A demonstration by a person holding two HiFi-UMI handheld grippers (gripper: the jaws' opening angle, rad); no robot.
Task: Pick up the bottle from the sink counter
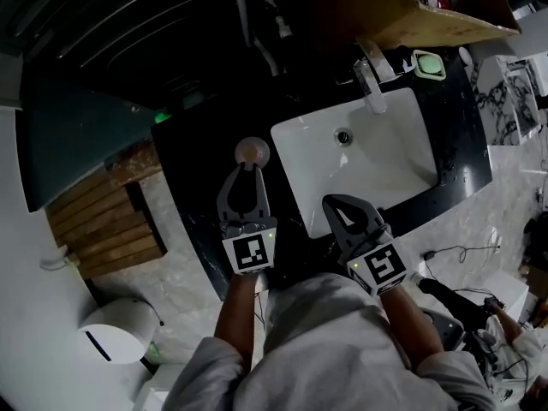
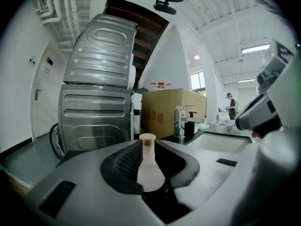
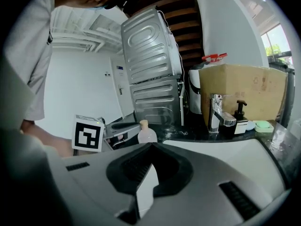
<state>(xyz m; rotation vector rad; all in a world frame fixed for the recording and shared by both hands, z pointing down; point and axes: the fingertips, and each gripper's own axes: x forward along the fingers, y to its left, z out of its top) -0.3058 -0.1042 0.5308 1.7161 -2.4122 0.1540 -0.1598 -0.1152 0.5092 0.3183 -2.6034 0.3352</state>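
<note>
A small pale bottle [image 1: 252, 151] with a tan cap stands on the black counter [image 1: 193, 178], left of the sink. My left gripper [image 1: 248, 168] points at it with its jaws a narrow gap apart, tips right at the bottle. In the left gripper view the bottle [image 2: 149, 168] fills the slit between the jaws of that gripper [image 2: 148, 147], and I see no pad pressing on it. My right gripper [image 1: 336, 202] is shut and empty over the sink's front rim. The right gripper view shows the bottle [image 3: 146, 134] to the left beyond the shut right gripper [image 3: 150, 147].
A white sink basin [image 1: 402, 157] with a chrome faucet [image 1: 372, 80] takes up the counter's right half. A green soap dish [image 1: 428, 64], a black pump dispenser [image 3: 240, 114] and a cardboard box [image 1: 445, 7] stand behind it. Steel stacked machines [image 2: 99, 93] rise at the left.
</note>
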